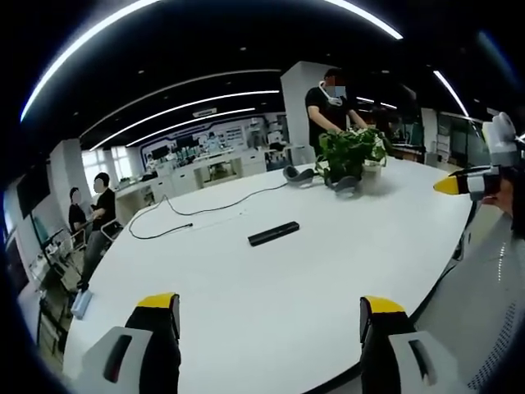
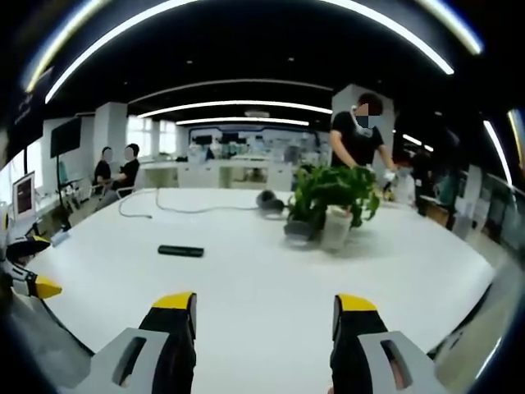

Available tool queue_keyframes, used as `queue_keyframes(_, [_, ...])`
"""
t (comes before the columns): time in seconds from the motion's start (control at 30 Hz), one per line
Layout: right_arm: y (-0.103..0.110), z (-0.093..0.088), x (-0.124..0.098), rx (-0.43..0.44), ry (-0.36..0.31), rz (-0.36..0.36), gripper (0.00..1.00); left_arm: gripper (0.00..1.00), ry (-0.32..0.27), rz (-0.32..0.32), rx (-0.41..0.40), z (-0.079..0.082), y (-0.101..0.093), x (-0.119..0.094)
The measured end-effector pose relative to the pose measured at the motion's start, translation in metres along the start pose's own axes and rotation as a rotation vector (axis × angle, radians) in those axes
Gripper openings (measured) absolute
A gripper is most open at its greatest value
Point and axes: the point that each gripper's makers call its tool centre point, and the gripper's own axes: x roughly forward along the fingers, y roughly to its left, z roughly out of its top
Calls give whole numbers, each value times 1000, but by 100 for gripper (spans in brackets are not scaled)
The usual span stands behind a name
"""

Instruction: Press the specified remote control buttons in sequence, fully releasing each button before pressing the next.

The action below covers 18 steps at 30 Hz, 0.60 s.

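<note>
One slim black remote control (image 1: 273,233) — flat on the white table (image 1: 328,271) — both grippers (image 1: 271,316) (image 2: 267,316) wide, empty.

The buttons on the remote (image 1: 273,233), well ahead of the left gripper (image 1: 271,316), are too small to be told. Both grippers' bodies are cut off by the lower edges. The right gripper (image 2: 267,316) is seen only as a tip in the left gripper view.
</note>
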Motion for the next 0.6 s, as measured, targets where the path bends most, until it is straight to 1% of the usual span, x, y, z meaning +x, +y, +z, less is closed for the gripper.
queue_keyframes(0.13, [0, -2, 1, -8, 14, 1, 65, 95, -22, -5, 0, 5, -1, -1])
queue_keyframes(0.23, [1, -3, 2, -14, 22, 4, 65, 96, -34, -36, -12, 9, -3, 0])
queue_keyframes(0.3, [0, -3, 2, -11, 20, 5, 65, 96, -34, -72, -15, 11, -6, 1])
queue_keyframes(0.33, [0, -3, 2, -9, 19, 5, 65, 95, -28, -127, -25, 12, -12, 3])
queue_keyframes(0.37, [0, -3, 2, -7, 19, 3, 65, 95, -17, -147, -36, 12, -12, 5])
queue_keyframes(0.43, [-2, -3, 2, -6, 21, -2, 64, 94, -18, -172, -32, 18, -10, 10])
queue_keyframes(0.5, [-3, -3, 1, -7, 21, -7, 64, 93, -6, -192, 17, 23, -7, 18])
queue_keyframes(0.6, [-4, -3, 1, -4, 19, -15, 63, 90, 17, -222, 117, 30, -3, 31])
